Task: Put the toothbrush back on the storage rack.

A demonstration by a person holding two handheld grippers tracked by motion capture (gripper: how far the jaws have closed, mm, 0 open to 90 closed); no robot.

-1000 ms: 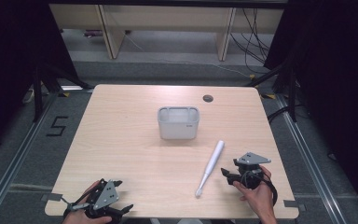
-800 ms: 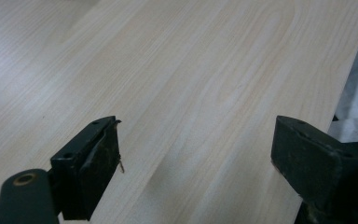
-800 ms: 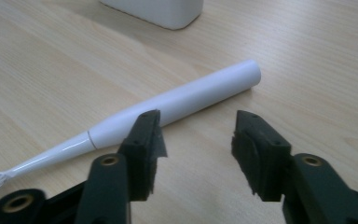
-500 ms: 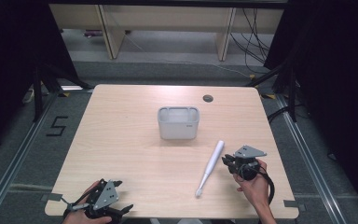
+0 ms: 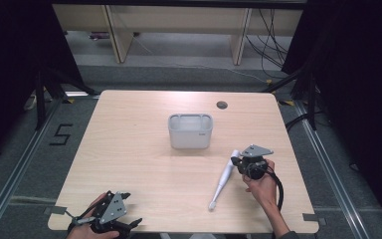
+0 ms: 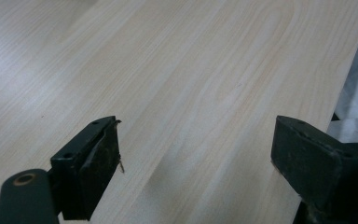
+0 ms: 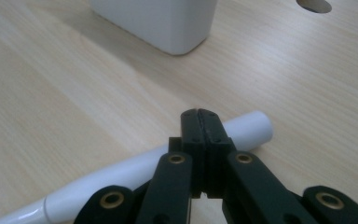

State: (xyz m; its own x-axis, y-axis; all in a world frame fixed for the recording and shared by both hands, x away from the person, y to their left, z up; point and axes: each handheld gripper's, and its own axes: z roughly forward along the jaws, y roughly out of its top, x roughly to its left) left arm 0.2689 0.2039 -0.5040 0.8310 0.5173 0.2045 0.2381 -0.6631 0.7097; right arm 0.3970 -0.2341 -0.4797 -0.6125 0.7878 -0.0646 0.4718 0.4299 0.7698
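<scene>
Wooden table [image 5: 129, 164], white bin [image 5: 190, 131], toothbrush [image 5: 224, 179]

Our right hand [image 5: 261, 185] holds the black two-jaw right gripper [image 5: 236, 162] low with jaws just closed flat together on nothing, while our left gripper [image 5: 129, 223] rests with jaws wide apart.
</scene>
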